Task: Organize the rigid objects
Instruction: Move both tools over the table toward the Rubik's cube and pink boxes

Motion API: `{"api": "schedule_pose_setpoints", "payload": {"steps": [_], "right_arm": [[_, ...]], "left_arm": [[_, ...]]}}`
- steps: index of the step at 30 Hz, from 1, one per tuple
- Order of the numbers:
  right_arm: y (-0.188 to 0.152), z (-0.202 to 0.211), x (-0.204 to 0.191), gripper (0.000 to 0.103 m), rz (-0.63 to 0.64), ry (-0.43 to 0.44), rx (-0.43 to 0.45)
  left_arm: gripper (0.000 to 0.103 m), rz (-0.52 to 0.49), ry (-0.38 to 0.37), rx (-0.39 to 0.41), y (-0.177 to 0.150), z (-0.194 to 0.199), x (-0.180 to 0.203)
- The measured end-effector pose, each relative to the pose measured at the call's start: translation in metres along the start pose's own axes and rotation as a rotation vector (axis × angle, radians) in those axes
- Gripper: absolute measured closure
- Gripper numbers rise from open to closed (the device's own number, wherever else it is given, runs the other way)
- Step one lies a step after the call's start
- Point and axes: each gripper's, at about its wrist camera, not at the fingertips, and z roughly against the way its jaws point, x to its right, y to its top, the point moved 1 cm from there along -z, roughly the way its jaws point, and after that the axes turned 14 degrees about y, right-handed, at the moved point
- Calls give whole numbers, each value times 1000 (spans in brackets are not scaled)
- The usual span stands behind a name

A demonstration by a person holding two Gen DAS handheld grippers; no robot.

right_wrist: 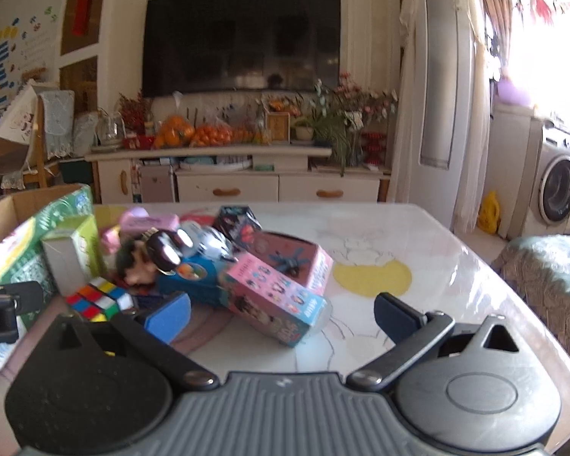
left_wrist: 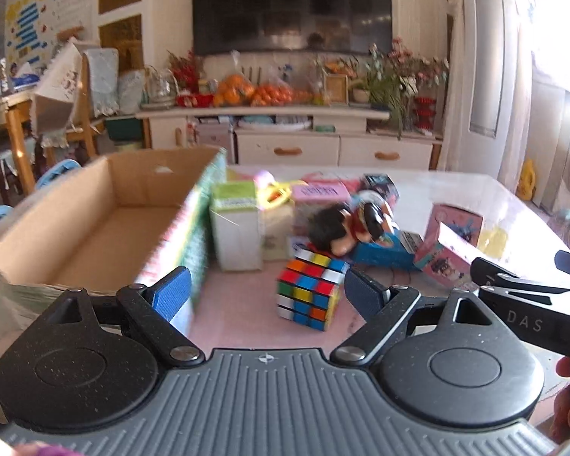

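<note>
Two grippers hover over the table (right_wrist: 418, 235), both with jaws spread wide and nothing between them. The left gripper (left_wrist: 266, 292) faces a multicoloured puzzle cube (left_wrist: 309, 290) standing tilted on the pink mat just ahead of its fingertips. The right gripper (right_wrist: 281, 311) points at a pink illustrated box (right_wrist: 277, 304) lying at the near edge of a jumble of toys and cartons (a dark-haired doll (left_wrist: 345, 228) sprawls on top of a blue box (left_wrist: 383, 249)). Left of the pile sits an open cardboard box (left_wrist: 106, 212), with a white-and-green carton (left_wrist: 235, 224) upright just beside its wall. Beyond the table stand a low cabinet (right_wrist: 247, 186) and a dark television (right_wrist: 243, 38).
</note>
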Motion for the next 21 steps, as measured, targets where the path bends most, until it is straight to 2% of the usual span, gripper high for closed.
{"api": "schedule_pose_setpoints", "payload": {"steps": [10, 21], "right_arm": [[22, 44, -67, 1, 84, 83, 66], [35, 82, -115, 1, 109, 212, 141]], "left_arm": [[0, 44, 78, 54, 6, 42, -73], [0, 103, 163, 106, -1, 84, -135]]}}
